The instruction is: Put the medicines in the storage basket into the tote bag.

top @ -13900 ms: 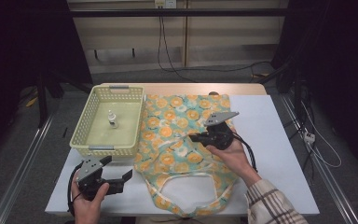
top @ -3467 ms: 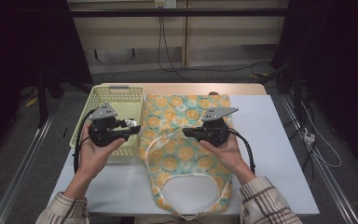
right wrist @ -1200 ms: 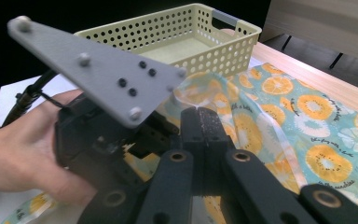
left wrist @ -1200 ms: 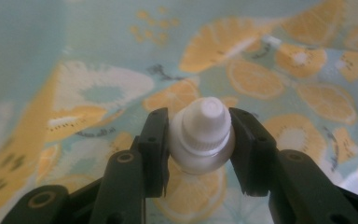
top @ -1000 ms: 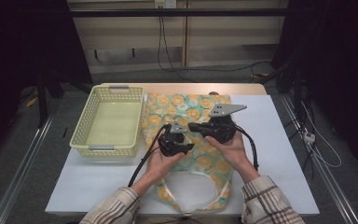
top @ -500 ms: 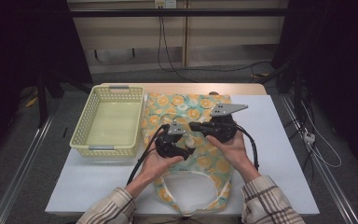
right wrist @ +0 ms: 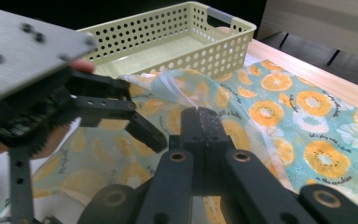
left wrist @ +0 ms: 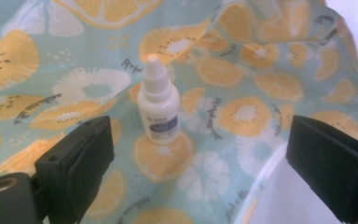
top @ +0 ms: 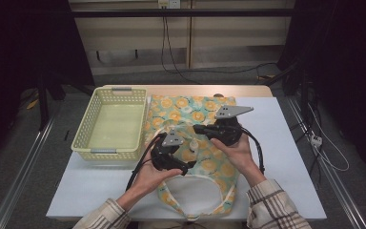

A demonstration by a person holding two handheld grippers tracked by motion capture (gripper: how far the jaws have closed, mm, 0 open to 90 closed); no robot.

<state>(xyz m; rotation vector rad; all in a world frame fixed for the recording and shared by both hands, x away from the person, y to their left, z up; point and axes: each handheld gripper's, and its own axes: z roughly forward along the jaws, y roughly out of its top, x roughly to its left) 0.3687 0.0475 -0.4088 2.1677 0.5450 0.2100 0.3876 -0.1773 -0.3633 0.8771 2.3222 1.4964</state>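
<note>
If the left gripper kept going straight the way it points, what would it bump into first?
Most likely the small white dropper bottle, standing upright on the fruit-print bag straight ahead of the left gripper and its open jaws; depth is hard to judge.

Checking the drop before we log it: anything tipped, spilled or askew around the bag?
Nothing stands out. The small white plastic dropper bottle stands upright and capped inside the lemon-print cloth tote bag, no spill. The left gripper has just been opening, jaws clear of the bottle. The right gripper, shut, pinches the bag's edge up.
</note>
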